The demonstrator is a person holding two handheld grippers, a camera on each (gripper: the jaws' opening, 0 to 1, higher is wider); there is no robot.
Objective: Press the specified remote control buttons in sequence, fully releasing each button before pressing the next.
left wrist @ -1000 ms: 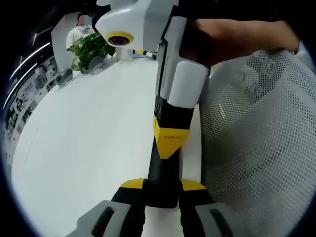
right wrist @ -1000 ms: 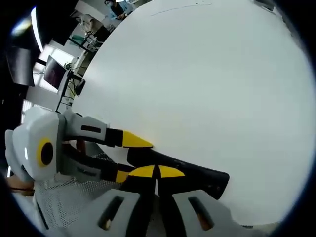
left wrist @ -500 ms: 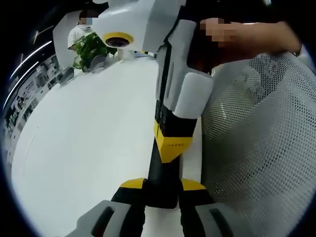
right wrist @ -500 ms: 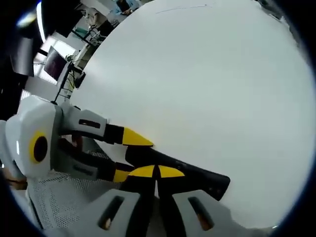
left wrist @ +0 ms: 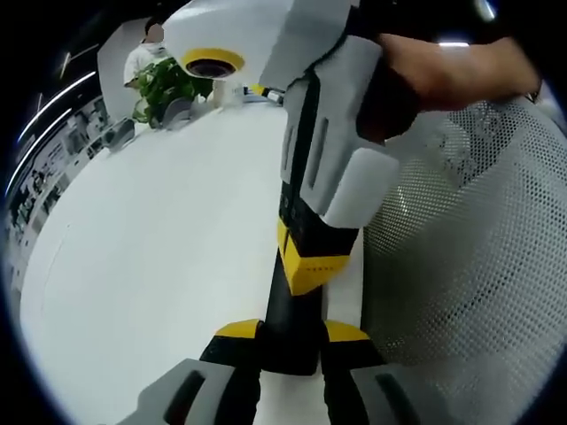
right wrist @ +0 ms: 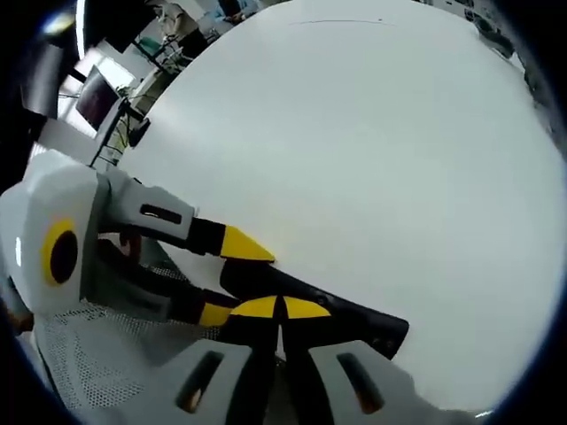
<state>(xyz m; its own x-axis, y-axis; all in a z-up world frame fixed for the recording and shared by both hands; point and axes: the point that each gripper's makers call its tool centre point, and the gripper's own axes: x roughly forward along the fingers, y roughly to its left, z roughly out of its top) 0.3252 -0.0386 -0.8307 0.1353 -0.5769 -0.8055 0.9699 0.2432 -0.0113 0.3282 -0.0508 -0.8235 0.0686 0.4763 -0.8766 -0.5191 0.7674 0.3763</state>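
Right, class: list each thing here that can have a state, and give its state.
Left tongs: shut on the remote's end.
Right tongs: shut, tips set against the remote's top face.
Remote: gripped at one end, over the white table.
Potted plant: upright at the table's far edge.

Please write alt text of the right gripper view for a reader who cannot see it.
The right gripper, jaws closed, presses on a black remote control that the left gripper holds between its yellow-tipped jaws above a white table. White mesh fabric lies at lower left.
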